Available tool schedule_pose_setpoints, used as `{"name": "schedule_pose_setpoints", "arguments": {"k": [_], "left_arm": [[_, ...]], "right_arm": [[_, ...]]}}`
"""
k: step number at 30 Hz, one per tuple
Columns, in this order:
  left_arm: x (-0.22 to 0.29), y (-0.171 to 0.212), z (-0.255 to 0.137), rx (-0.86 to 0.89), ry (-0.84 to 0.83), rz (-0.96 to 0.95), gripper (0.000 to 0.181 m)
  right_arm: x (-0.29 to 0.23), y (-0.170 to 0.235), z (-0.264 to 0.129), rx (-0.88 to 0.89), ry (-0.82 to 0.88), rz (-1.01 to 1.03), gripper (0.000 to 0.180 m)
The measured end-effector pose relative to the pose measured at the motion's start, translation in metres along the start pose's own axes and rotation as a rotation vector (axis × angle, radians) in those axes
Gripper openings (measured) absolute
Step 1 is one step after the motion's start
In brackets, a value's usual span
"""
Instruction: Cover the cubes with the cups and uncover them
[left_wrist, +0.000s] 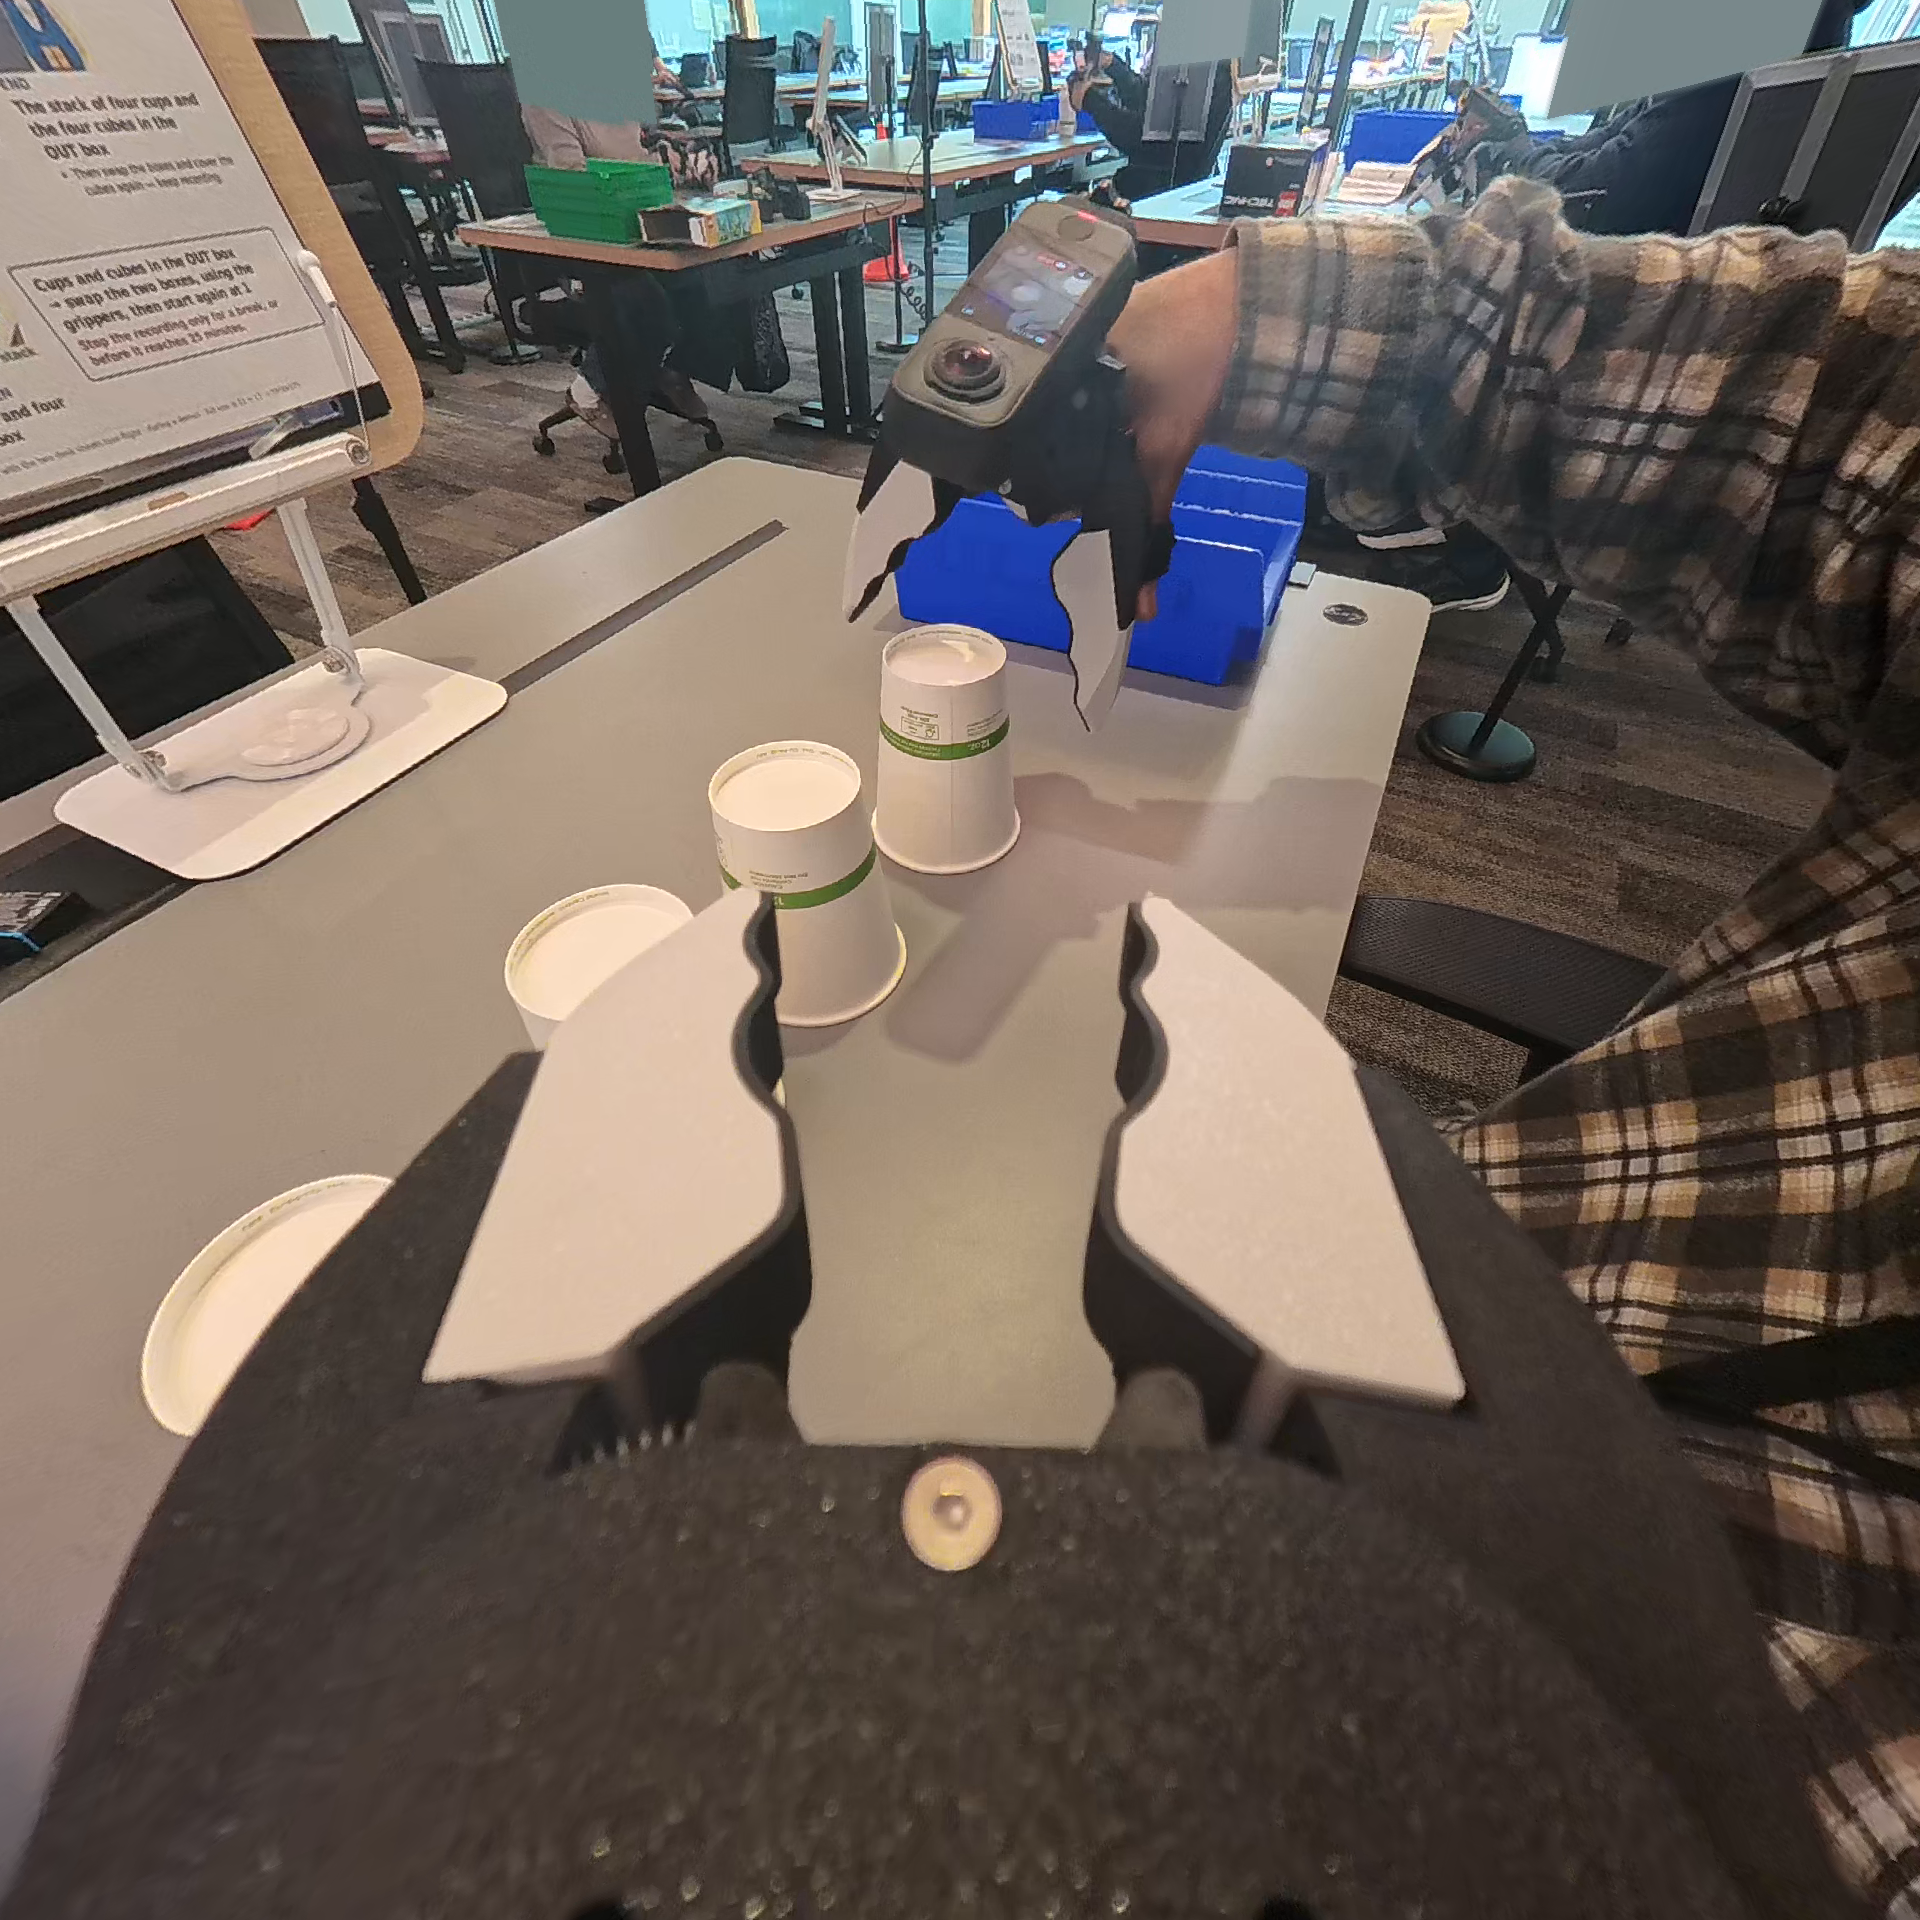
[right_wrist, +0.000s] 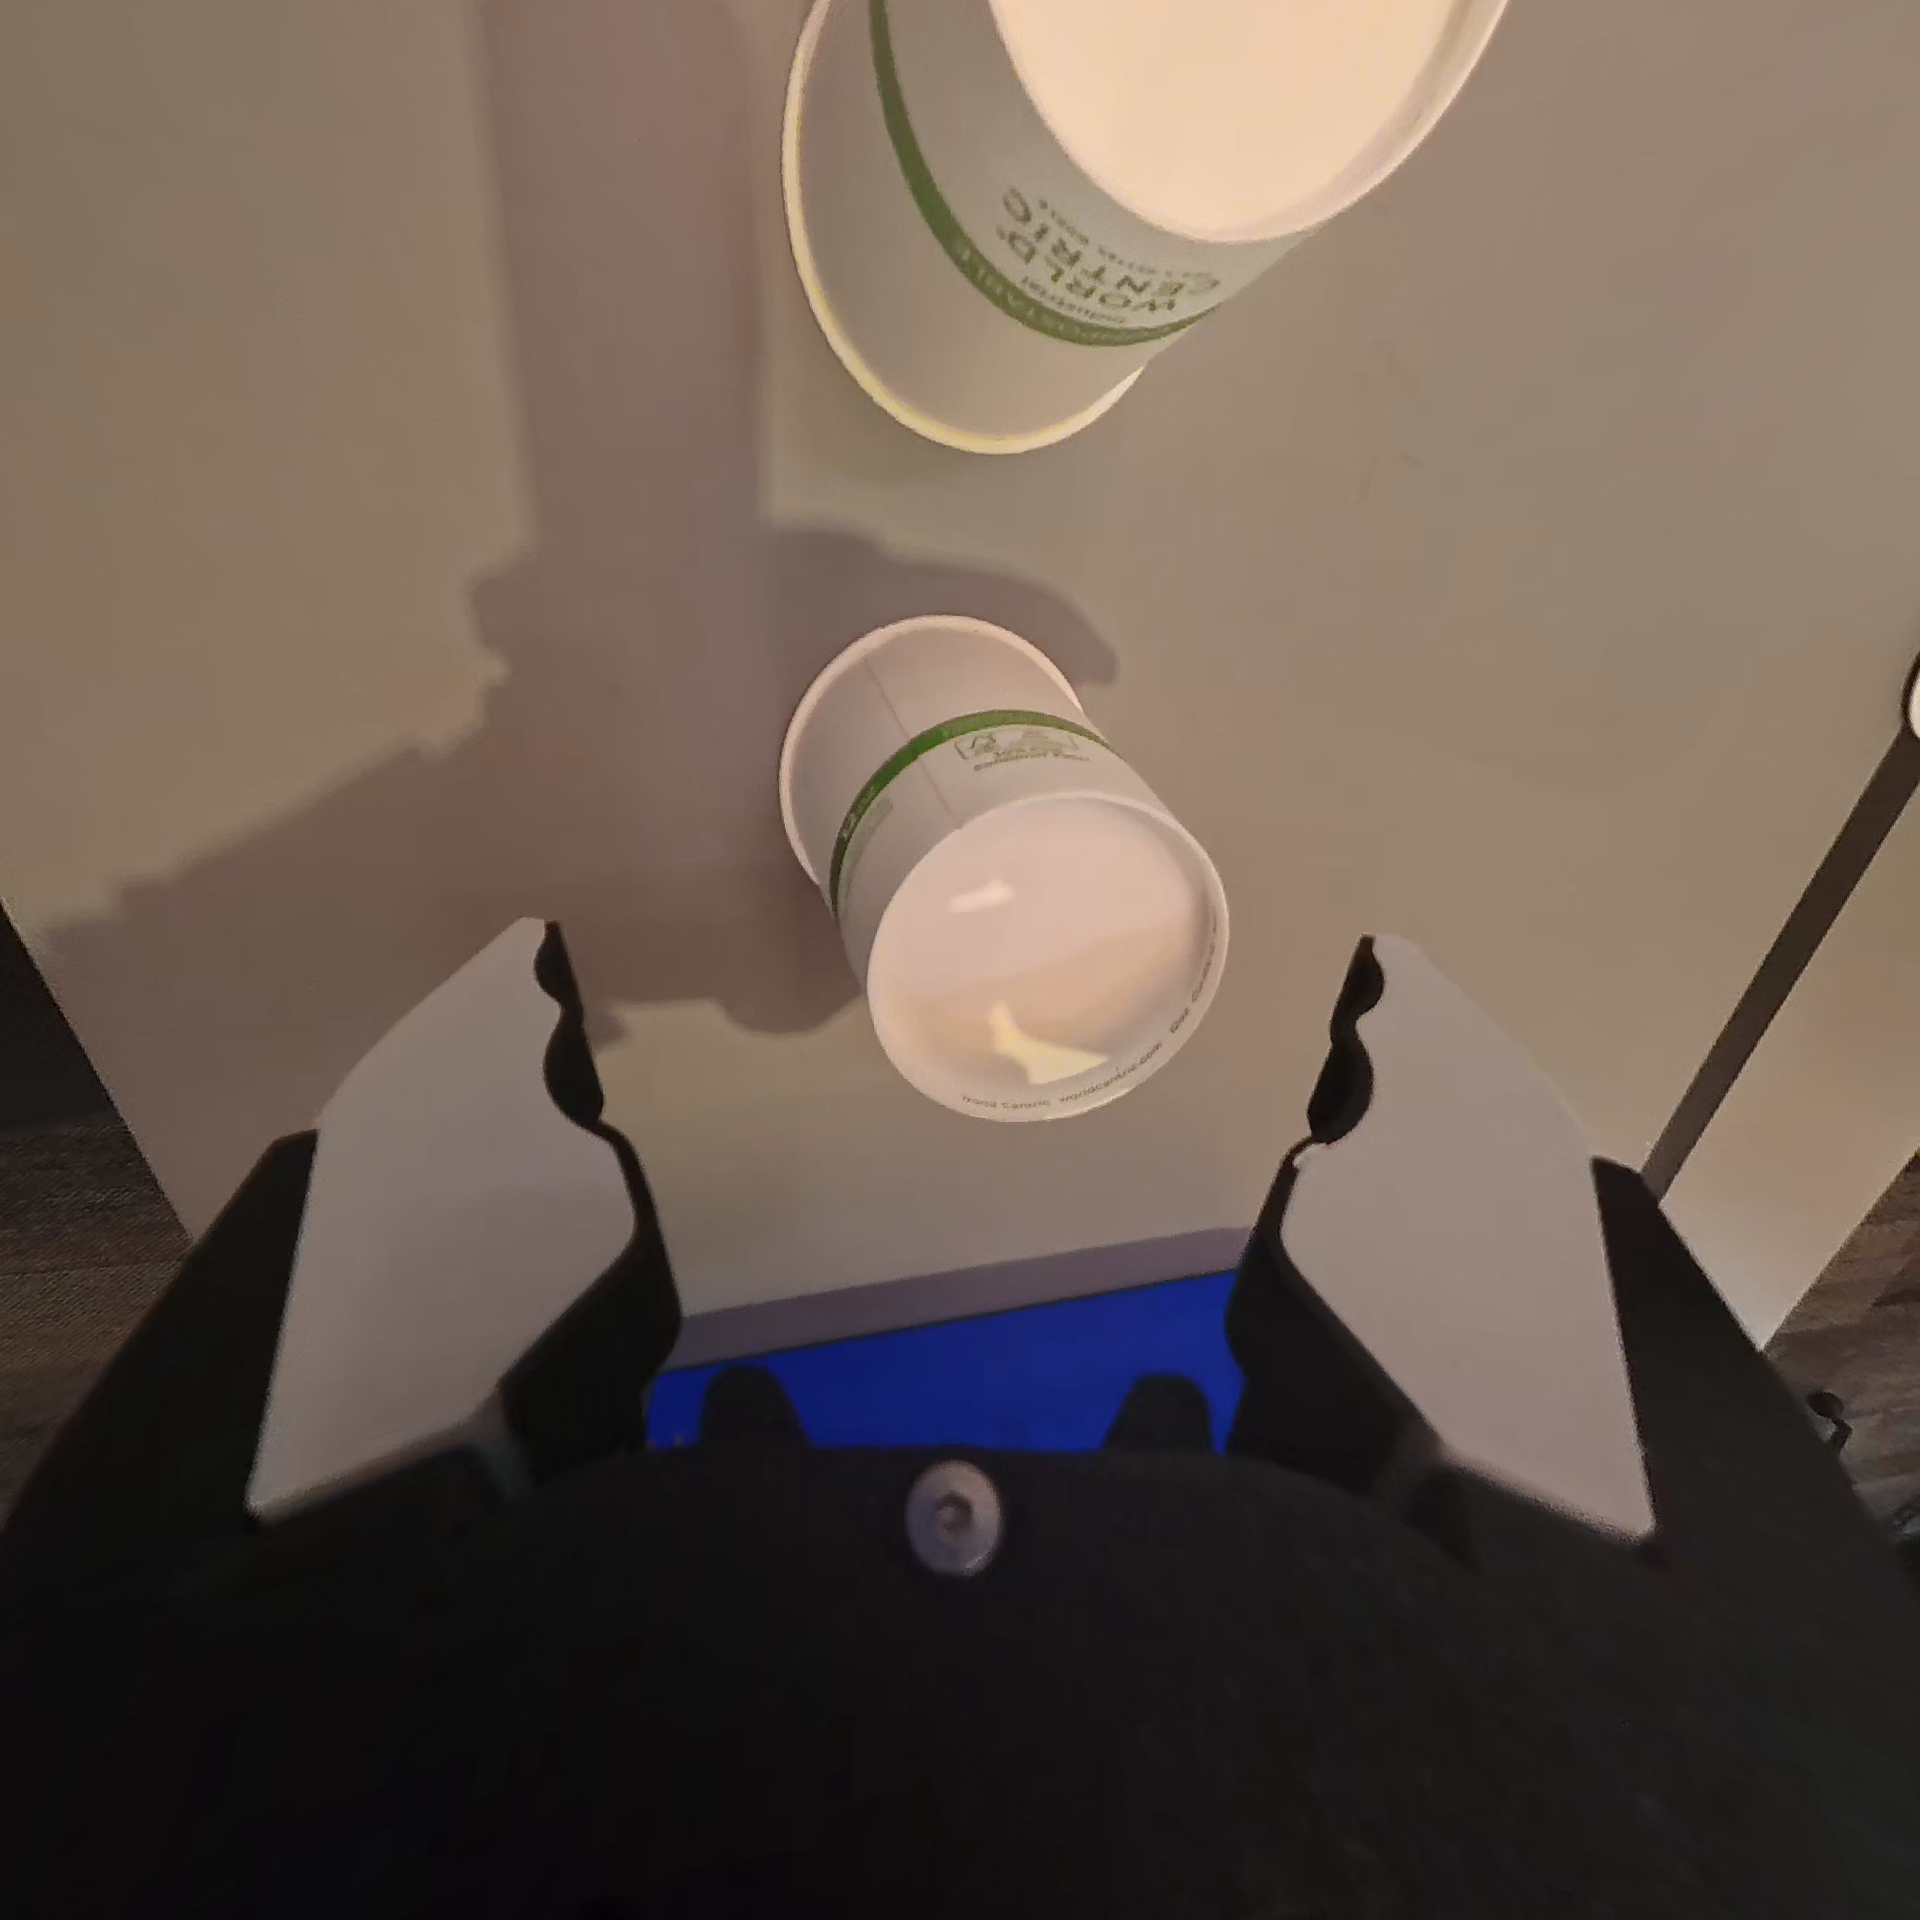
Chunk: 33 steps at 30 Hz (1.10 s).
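Observation:
Several white paper cups with green bands stand upside down in a row on the grey table (left_wrist: 312, 987). The farthest cup (left_wrist: 943, 748) shows in the right wrist view (right_wrist: 997, 883) just ahead of my right gripper (right_wrist: 956, 945). The second cup (left_wrist: 805, 883) also shows at the top of the right wrist view (right_wrist: 1039, 208). A third cup (left_wrist: 582, 951) and a fourth cup (left_wrist: 244, 1299) are partly hidden behind my left gripper (left_wrist: 945, 925). My left gripper is open and empty. My right gripper (left_wrist: 977, 644) is open and empty, hovering above the farthest cup. No cubes are visible.
A blue bin (left_wrist: 1195, 582) sits at the table's far end, behind the farthest cup; it shows under my right gripper (right_wrist: 935, 1371). A document stand (left_wrist: 208, 499) with a printed sheet stands at the left. A plaid sleeve (left_wrist: 1558, 395) reaches in from the right. Desks and chairs fill the background.

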<state>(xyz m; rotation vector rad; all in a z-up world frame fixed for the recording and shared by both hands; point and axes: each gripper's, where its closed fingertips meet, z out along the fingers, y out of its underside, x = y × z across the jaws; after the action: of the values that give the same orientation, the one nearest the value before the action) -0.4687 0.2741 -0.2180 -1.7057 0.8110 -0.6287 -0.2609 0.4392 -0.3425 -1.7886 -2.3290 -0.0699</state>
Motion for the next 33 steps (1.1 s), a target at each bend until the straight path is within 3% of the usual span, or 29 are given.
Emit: {"name": "schedule_pose_setpoints", "arguments": {"k": [33], "left_arm": [[0.000, 0.005, 0.002, -0.030, 0.000, 0.007, 0.062]], "right_arm": [[-0.003, 0.003, 0.028, -0.076, -0.104, -0.004, 0.120]]}}
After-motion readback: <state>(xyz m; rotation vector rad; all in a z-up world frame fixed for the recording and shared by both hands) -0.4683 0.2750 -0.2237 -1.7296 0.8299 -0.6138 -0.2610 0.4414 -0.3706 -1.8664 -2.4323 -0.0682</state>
